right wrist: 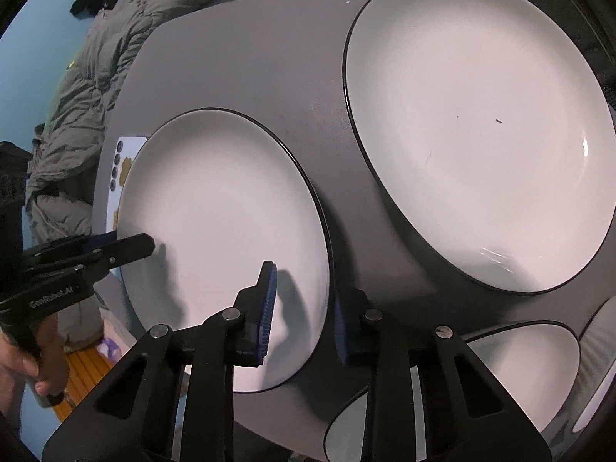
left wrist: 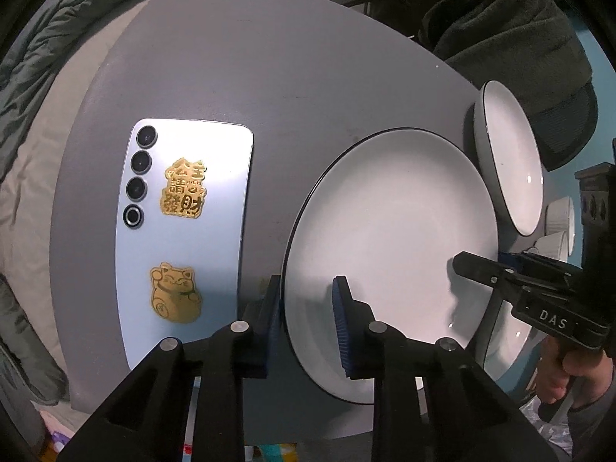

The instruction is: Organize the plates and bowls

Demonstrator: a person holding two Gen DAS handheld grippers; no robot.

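The plate (left wrist: 389,238) lies on the grey table (left wrist: 238,57); its rim at nine o'clock is straddled by the left tool (left wrist: 308,323), at three o'clock by the right tool (right wrist: 304,315), pads seemingly not yet pressed.

A grey table (left wrist: 238,57) carries a white plate (left wrist: 389,231) whose rim sits between both pairs of jaws. A phone (left wrist: 184,238) lies face down just outside the left jaws. A large bowl (right wrist: 481,134) sits beyond the right jaws, with 2 more dishes nearer.
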